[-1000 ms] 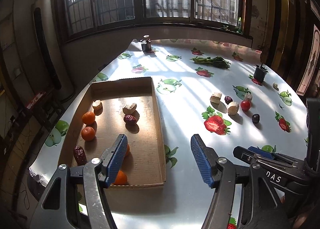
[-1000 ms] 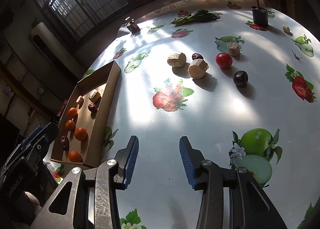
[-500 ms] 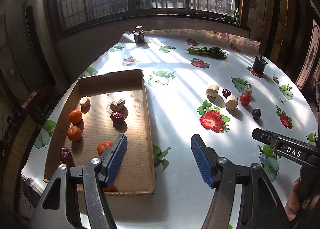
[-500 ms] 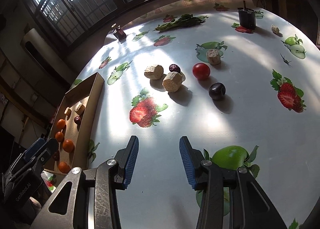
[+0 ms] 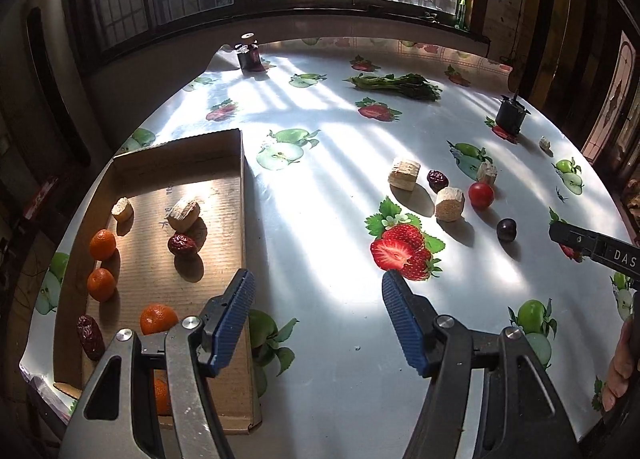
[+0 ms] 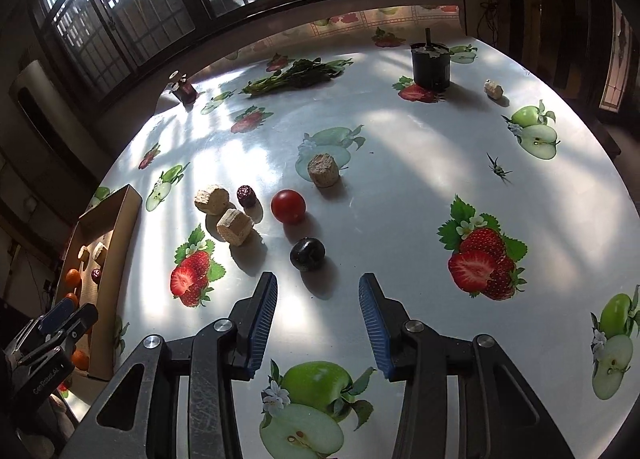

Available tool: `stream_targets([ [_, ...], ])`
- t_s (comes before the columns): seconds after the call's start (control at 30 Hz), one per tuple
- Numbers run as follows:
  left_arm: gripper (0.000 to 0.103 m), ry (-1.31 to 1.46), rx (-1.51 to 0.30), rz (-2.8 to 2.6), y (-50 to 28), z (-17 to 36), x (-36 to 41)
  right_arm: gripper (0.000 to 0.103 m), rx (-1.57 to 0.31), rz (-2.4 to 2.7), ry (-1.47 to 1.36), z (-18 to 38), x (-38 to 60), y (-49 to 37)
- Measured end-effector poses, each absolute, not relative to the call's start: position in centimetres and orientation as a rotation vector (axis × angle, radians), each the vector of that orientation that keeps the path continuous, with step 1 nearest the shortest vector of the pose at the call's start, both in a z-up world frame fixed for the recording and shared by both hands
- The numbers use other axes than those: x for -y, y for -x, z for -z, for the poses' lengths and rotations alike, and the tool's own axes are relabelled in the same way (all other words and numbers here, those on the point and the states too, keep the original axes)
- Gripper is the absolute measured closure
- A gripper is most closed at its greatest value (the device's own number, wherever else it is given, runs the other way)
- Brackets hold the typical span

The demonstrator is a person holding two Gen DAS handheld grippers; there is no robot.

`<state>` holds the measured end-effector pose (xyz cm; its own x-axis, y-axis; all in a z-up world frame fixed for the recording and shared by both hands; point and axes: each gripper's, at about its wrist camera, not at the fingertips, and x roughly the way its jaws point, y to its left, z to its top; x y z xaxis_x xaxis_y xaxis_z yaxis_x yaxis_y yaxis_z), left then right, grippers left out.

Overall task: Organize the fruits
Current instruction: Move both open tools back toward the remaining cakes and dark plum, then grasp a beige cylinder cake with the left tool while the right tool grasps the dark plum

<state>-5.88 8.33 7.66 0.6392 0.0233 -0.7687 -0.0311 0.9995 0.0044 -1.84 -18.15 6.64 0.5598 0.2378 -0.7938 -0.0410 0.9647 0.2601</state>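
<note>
A cardboard tray (image 5: 242,195) on the left holds several oranges (image 5: 102,244), red dates (image 5: 182,244) and tan chunks (image 5: 183,213). On the table lie a dark plum (image 6: 307,254), a red tomato (image 6: 288,206), a red date (image 6: 246,195) and tan chunks (image 6: 235,221). My right gripper (image 6: 318,313) is open and empty, just short of the plum. My left gripper (image 5: 318,317) is open and empty above the table beside the tray's right wall. The plum (image 5: 506,229) and tomato (image 5: 481,195) also show in the left wrist view.
A bunch of greens (image 6: 294,75), a black pot (image 6: 431,63) and a small dark jar (image 6: 186,90) stand at the back. A lone tan chunk (image 6: 493,89) lies at the far right. The tablecloth has printed fruit pictures. The table edge curves round on the right.
My right gripper has moved forward and right toward the plum and tomato. My left gripper has shifted right, off the tray. Both stay open.
</note>
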Motion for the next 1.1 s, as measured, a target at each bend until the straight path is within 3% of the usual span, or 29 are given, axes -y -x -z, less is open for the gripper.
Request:
stream_targets([
  [0.77,0.038,0.173,-0.941,0.187,-4.1,-4.4,-3.8,0.058,-0.988,-0.253,-0.058,-1.8,13.8,-3.3],
  [0.83,0.038,0.170,-0.937,0.191,-4.4,-4.3,-3.4,0.061,-0.979,-0.244,-0.038,-1.8,13.6,-3.2],
  [0.9,0.038,0.159,-0.932,0.198,-4.8,-4.1,-2.7,0.072,-0.972,-0.233,-0.024,-1.8,13.8,-3.0],
  [1.1,0.040,0.094,-0.923,0.209,-5.5,-3.3,-1.0,0.074,-0.968,-0.240,-0.079,-1.8,14.9,-2.6],
])
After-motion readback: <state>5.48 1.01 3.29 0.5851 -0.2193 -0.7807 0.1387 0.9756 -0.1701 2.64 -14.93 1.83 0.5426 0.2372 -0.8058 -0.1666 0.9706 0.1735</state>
